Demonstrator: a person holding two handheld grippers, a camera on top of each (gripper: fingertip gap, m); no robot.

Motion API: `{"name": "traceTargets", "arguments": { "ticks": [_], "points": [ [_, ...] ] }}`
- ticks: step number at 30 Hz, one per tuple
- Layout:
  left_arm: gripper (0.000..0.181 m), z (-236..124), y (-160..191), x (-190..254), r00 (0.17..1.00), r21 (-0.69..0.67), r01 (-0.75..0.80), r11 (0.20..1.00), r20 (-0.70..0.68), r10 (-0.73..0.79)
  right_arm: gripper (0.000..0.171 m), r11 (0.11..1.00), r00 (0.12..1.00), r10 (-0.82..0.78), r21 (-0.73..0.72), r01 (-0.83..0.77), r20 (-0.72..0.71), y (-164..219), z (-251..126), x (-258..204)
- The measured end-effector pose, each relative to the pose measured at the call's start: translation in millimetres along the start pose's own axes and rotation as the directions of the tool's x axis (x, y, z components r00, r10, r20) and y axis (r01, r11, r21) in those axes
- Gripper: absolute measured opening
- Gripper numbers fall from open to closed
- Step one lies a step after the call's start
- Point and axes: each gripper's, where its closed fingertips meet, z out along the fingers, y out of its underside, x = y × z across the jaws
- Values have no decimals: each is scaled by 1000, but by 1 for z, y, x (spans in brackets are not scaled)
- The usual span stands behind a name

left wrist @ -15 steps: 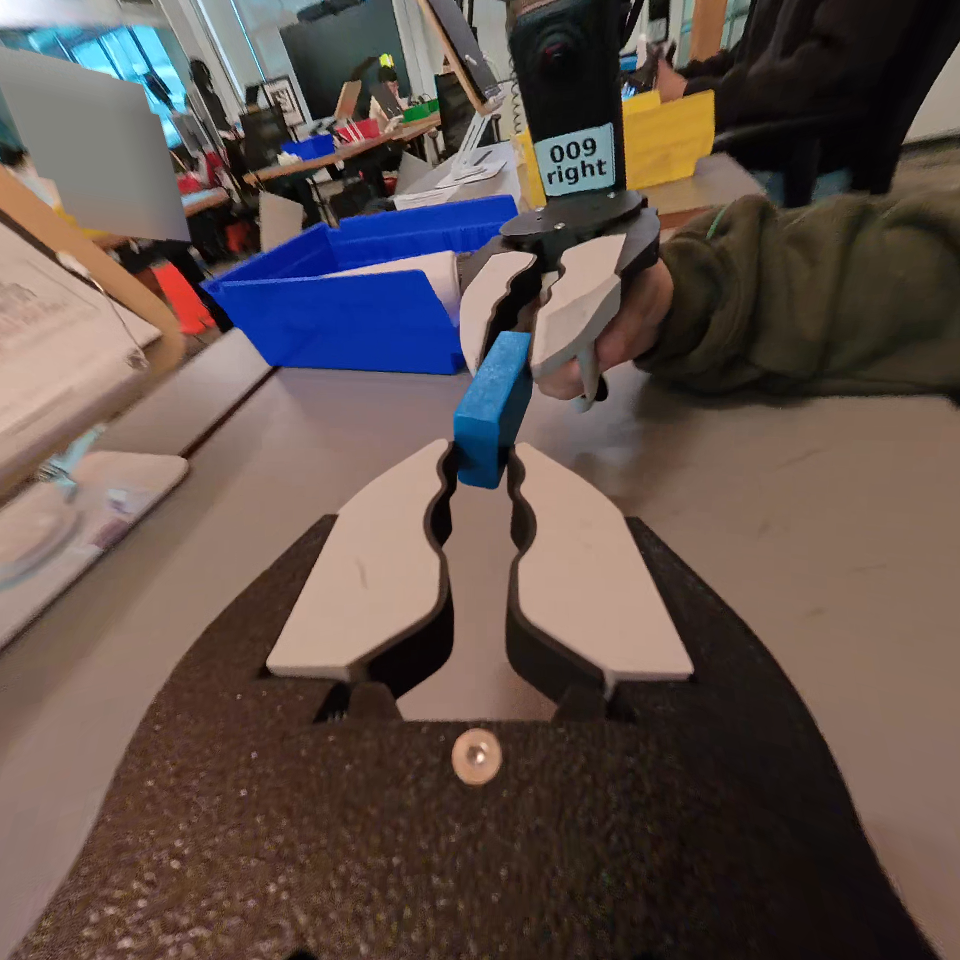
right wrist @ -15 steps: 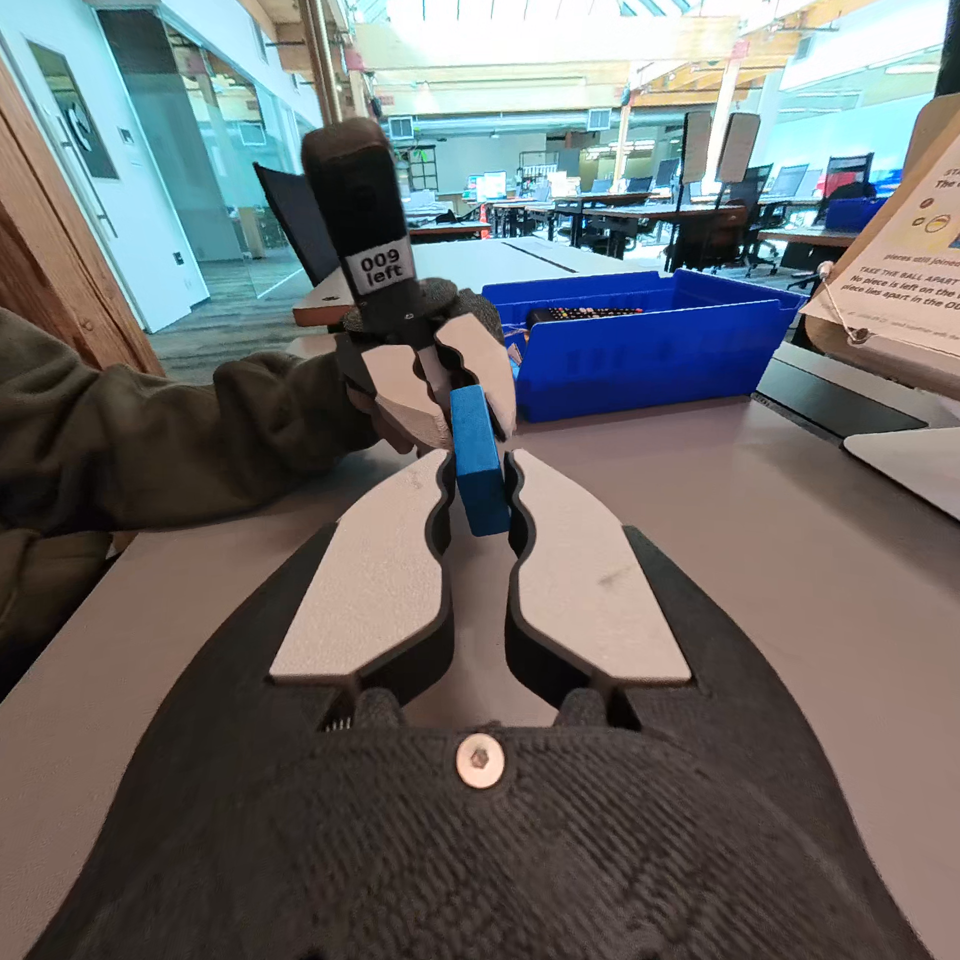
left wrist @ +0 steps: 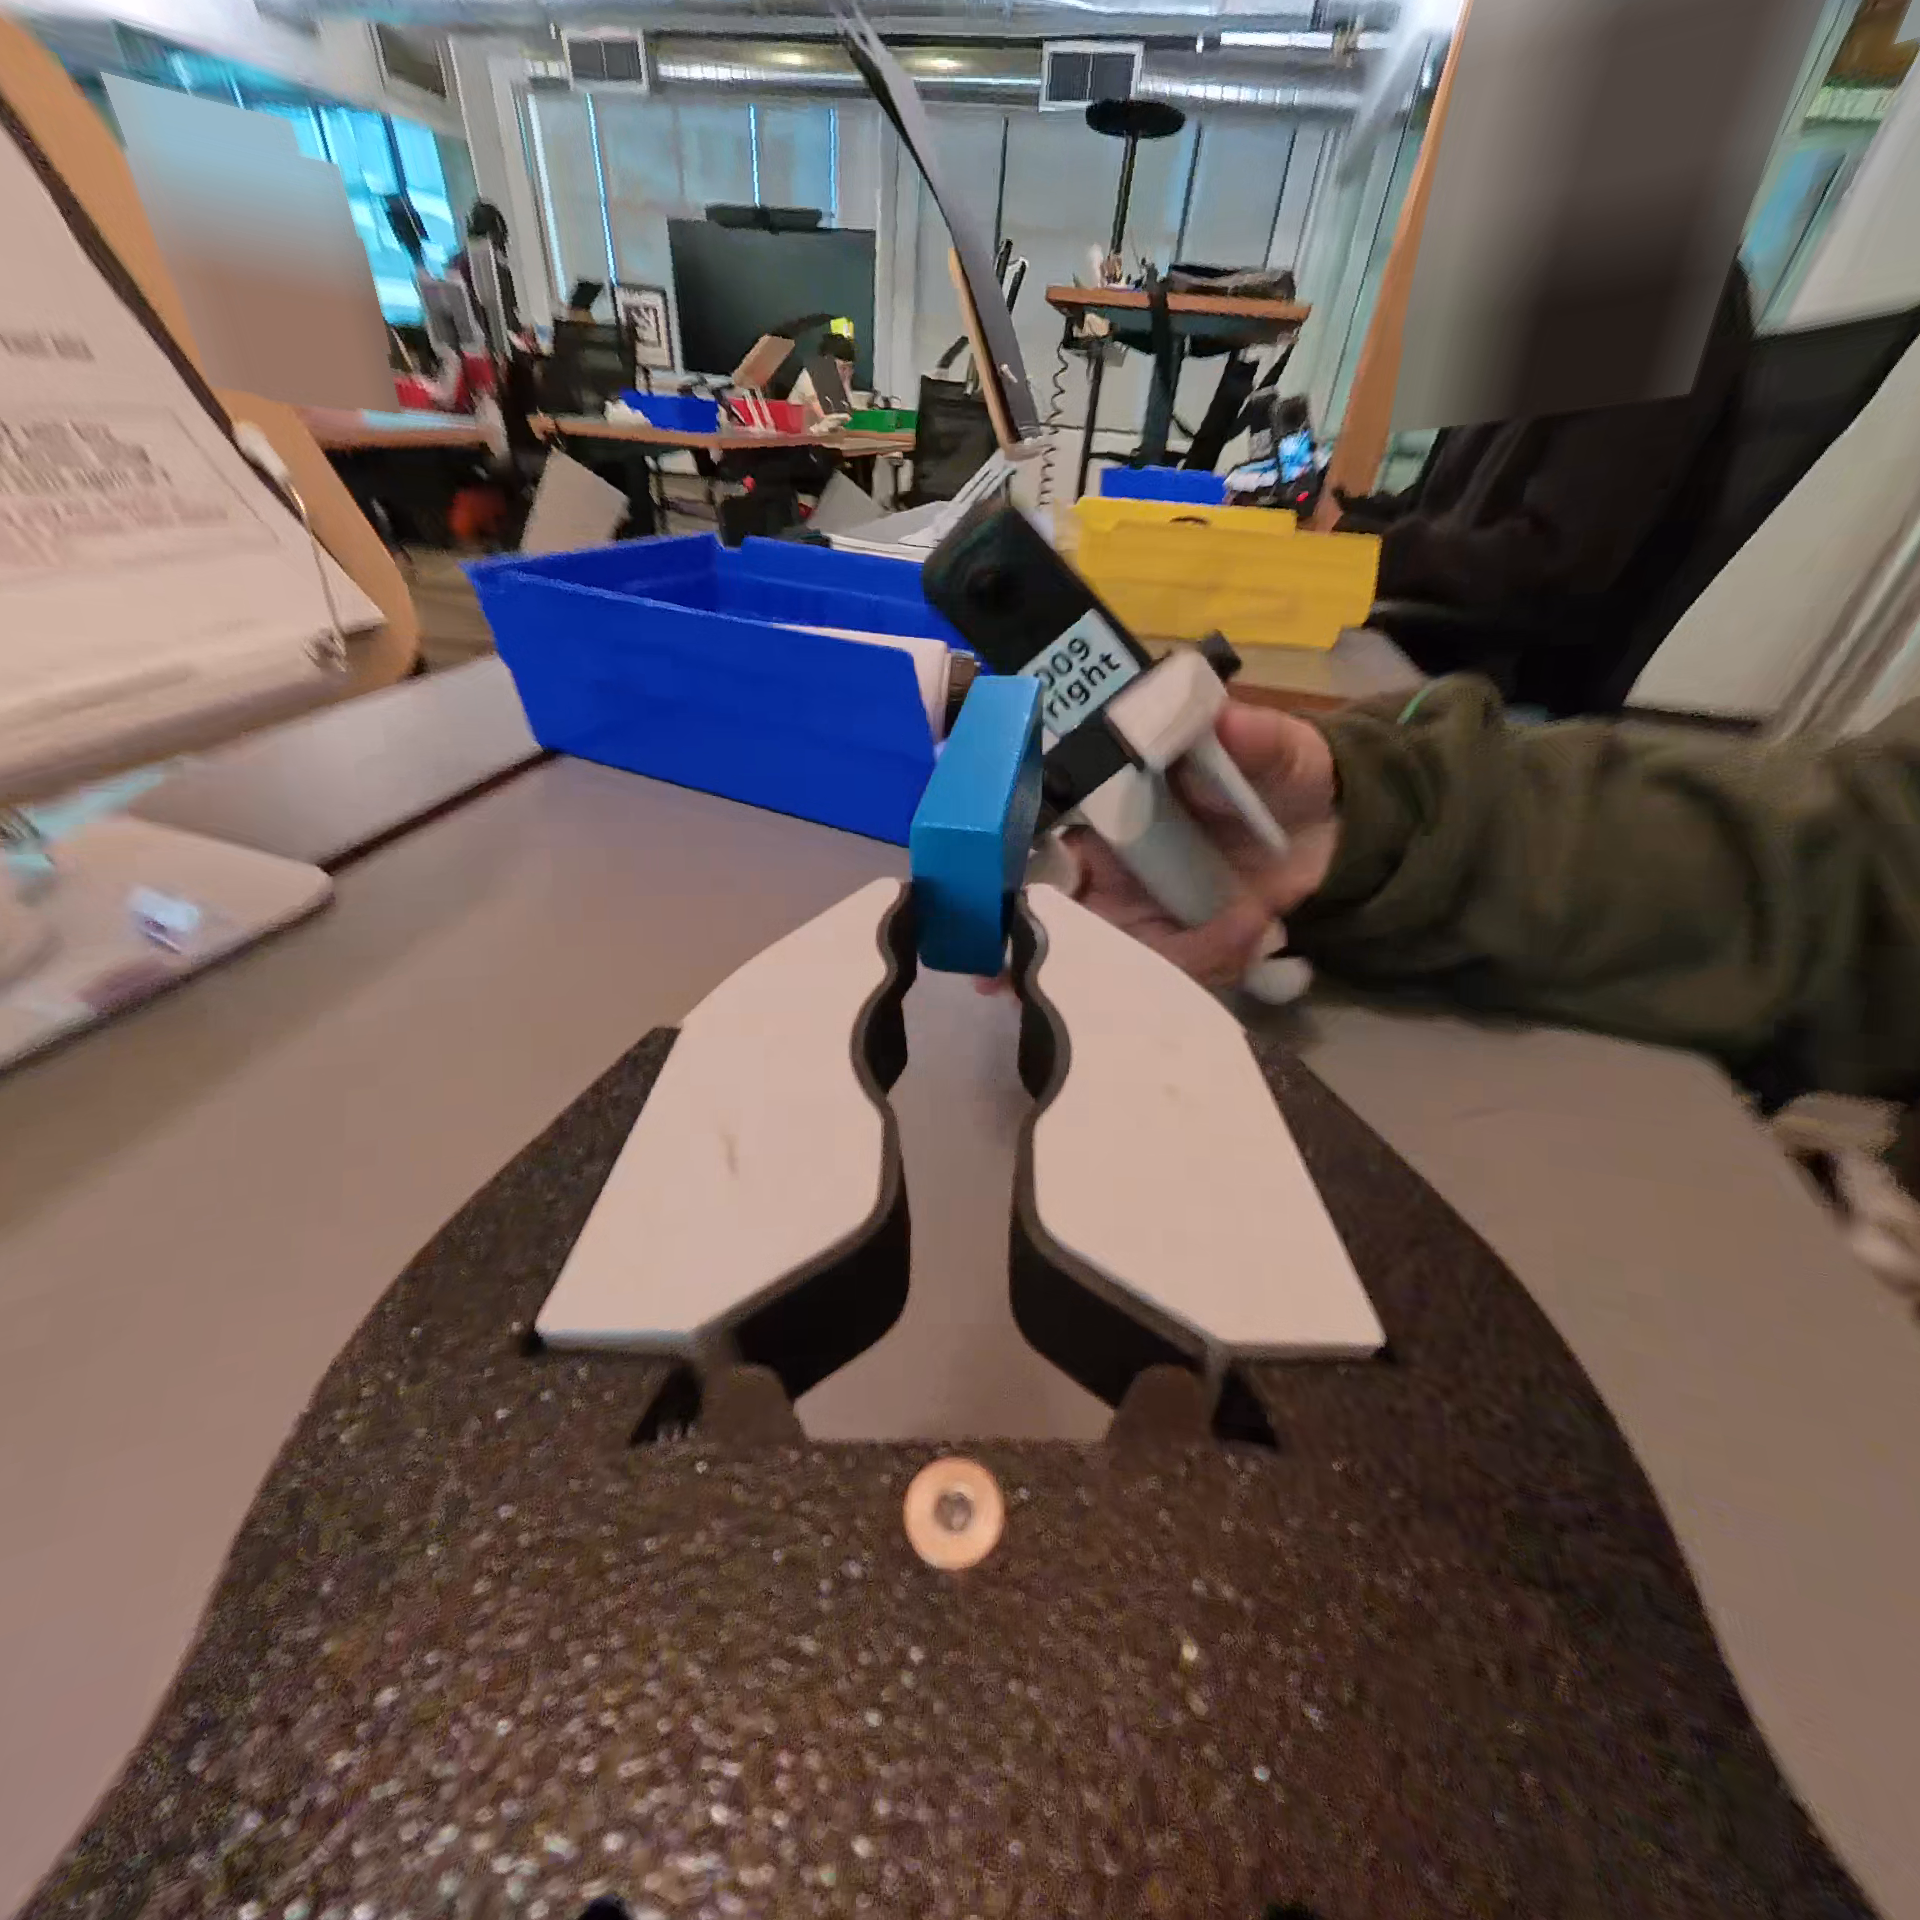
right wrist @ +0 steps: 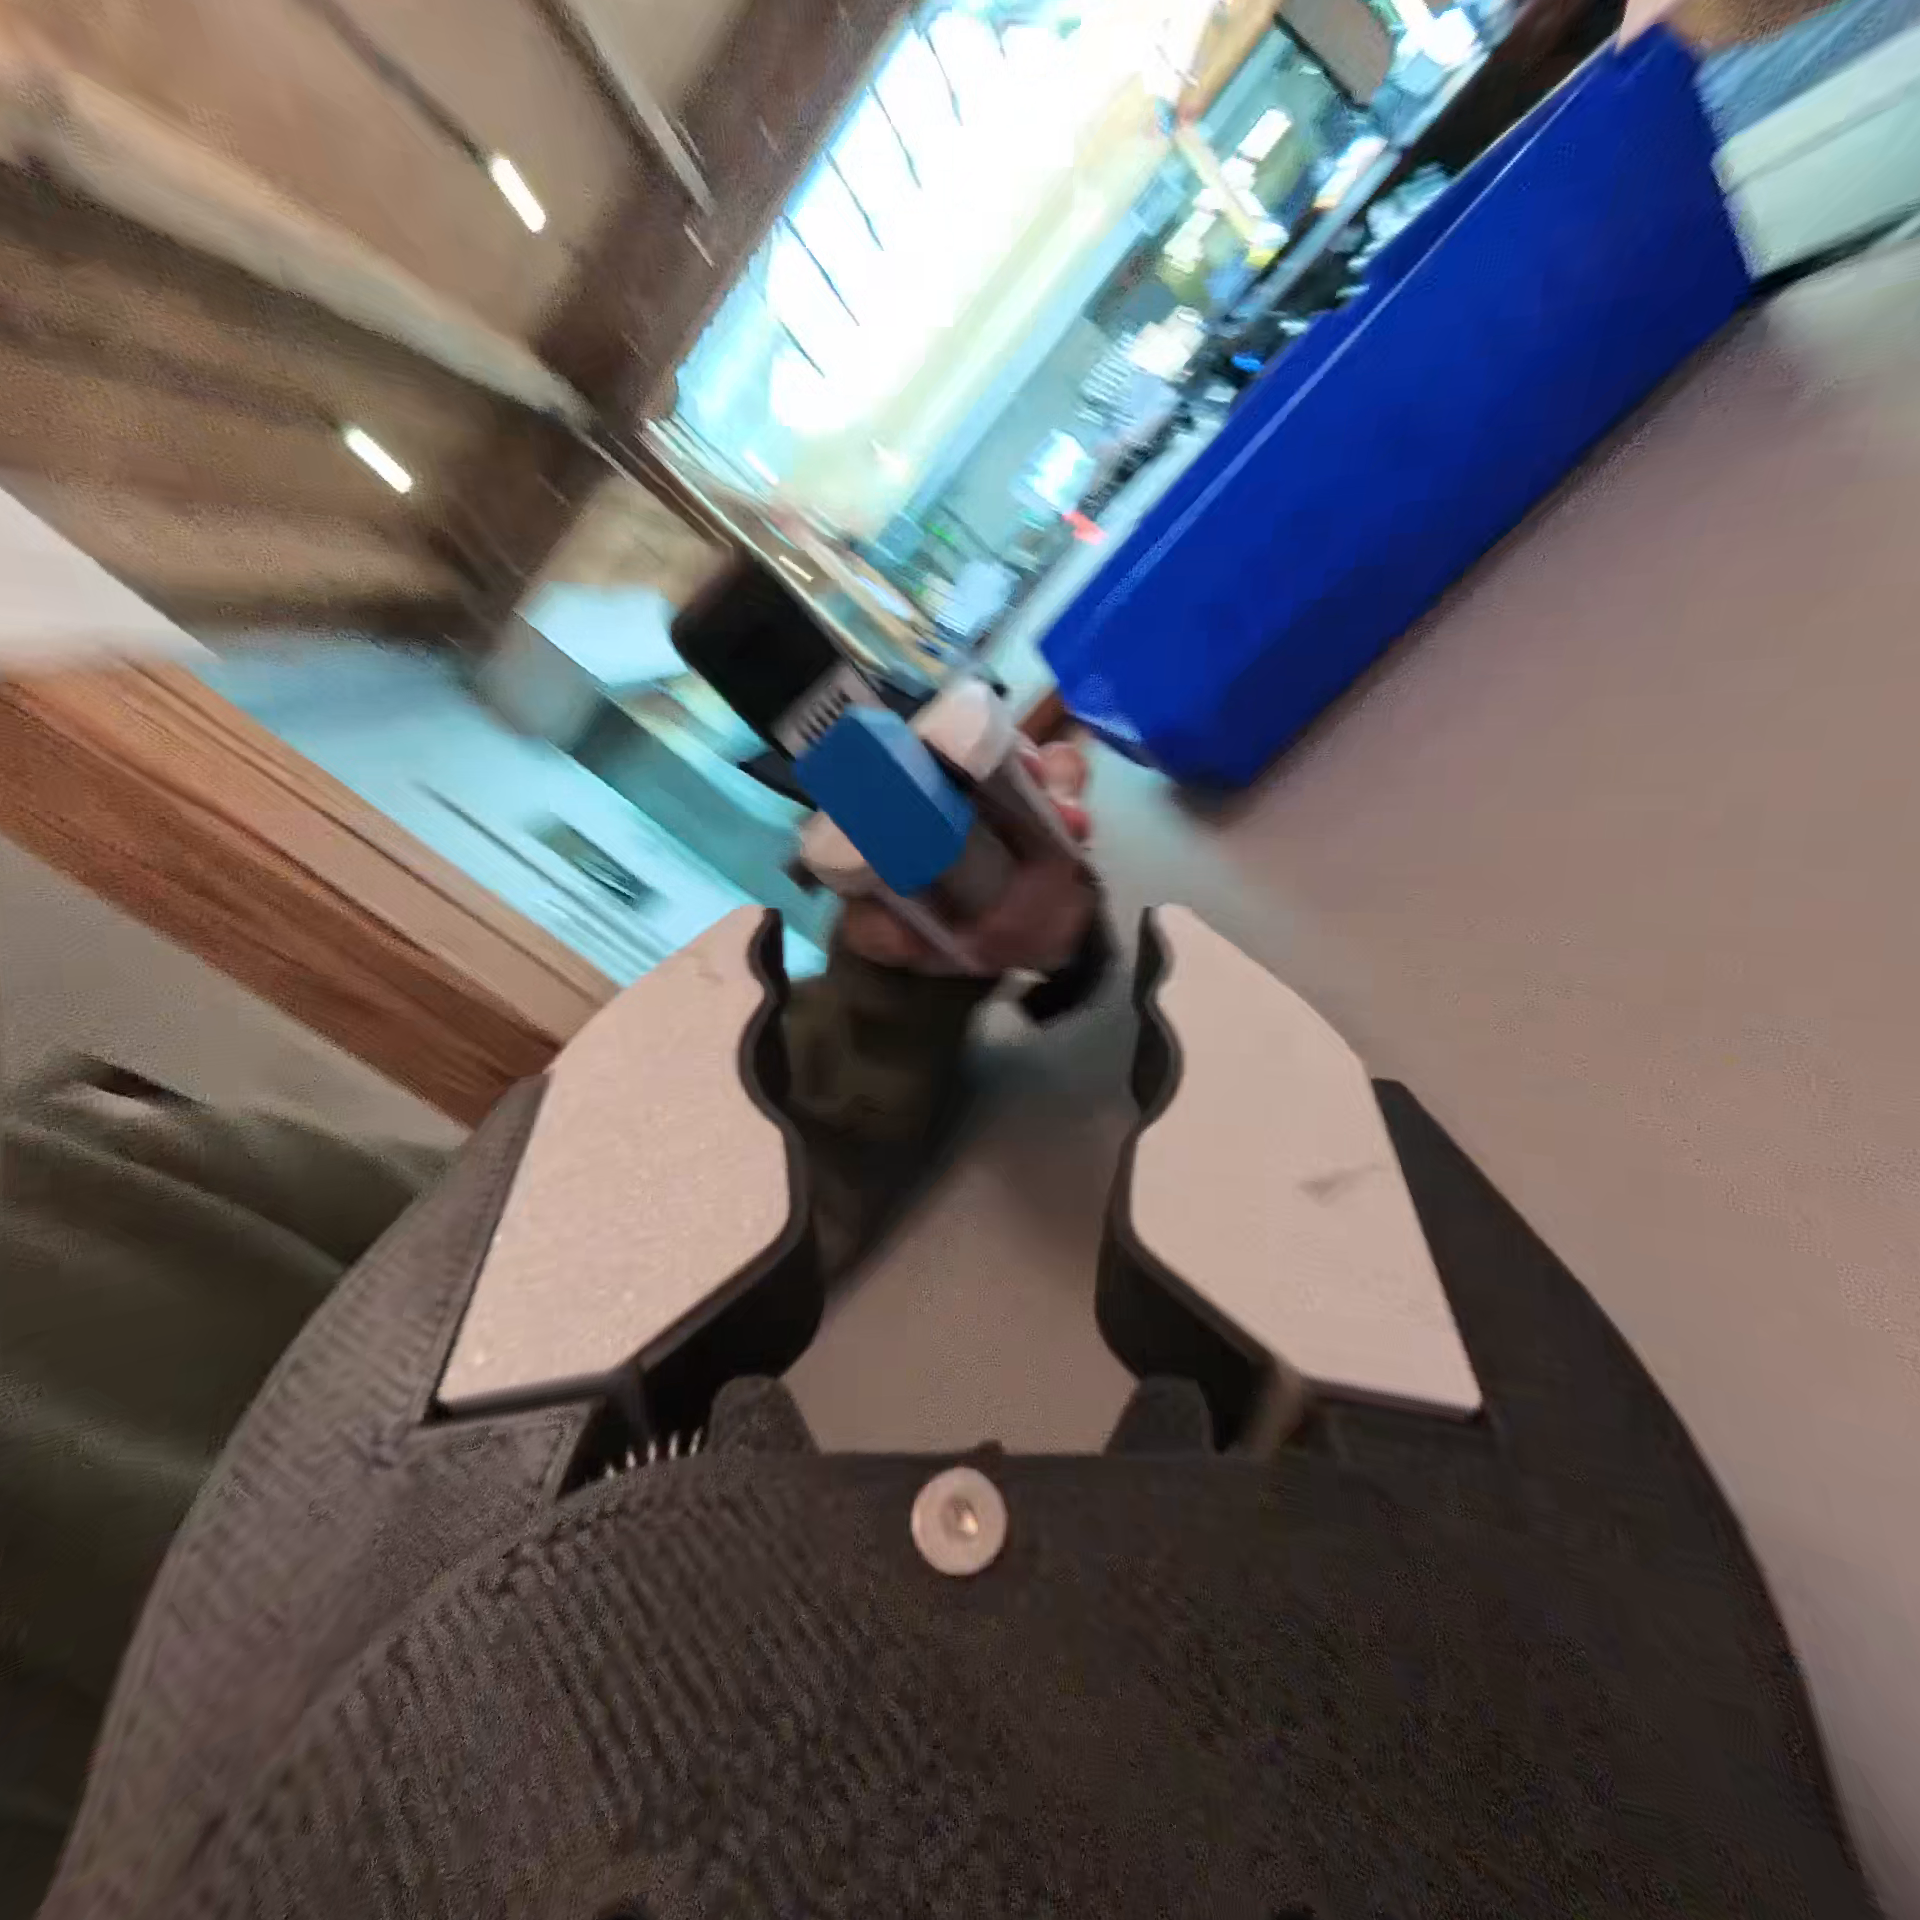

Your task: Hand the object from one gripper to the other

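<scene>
A blue foam block [left wrist: 977, 831] stands upright between the tips of my left gripper [left wrist: 961, 920], which is shut on its lower end. In the blurred, tilted right wrist view the block [right wrist: 883, 800] shows farther off, held by the left gripper. My right gripper [right wrist: 956, 925] is open and empty, its fingers [right wrist: 665, 1143] wide apart and clear of the block. In the left wrist view the right gripper's body [left wrist: 1143, 748] is turned sideways just right of the block, held by a hand in a green sleeve [left wrist: 1610, 883].
A blue bin [left wrist: 717, 665] stands on the grey table [left wrist: 364, 1039] behind the block, and shows in the right wrist view [right wrist: 1403, 436]. A yellow bin [left wrist: 1216, 582] is farther back. A board with paper sheets [left wrist: 125, 561] stands at the left.
My right gripper has opened, let go of the block and pulled back while tilting. The block stays in my left gripper, which has lifted and turned a little.
</scene>
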Motion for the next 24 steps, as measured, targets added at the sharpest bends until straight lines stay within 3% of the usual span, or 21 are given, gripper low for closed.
{"name": "traceTargets", "arguments": {
  "ticks": [3, 6, 11, 20, 24],
  "points": [
    [16, -1, 0, -5, 950, -36, -292, 956, 103, 294, 40, 945, 941, 276, 122, -303, 195, -19, -11, -6],
    [16, 1, 2, -8, 812, -155, -539, 828, 167, 560, 48, 920, 928, 334, 156, -359, 165, -21, -14, 5],
    [16, 9, -8, -3, 560, -271, -755, 598, 208, 802, 46, 894, 904, 385, 168, -416, 186, -23, -18, 11],
    [16, 26, 11, -10, 91, -531, -842, 88, 21, 996, 35, 900, 912, 382, 166, -403, 148, -21, -19, 19],
    [15, 35, 15, -8, -28, -561, -827, -41, -33, 999, 20, 912, 932, 353, 190, -363, 83, -19, -20, 29]
  ]
}}
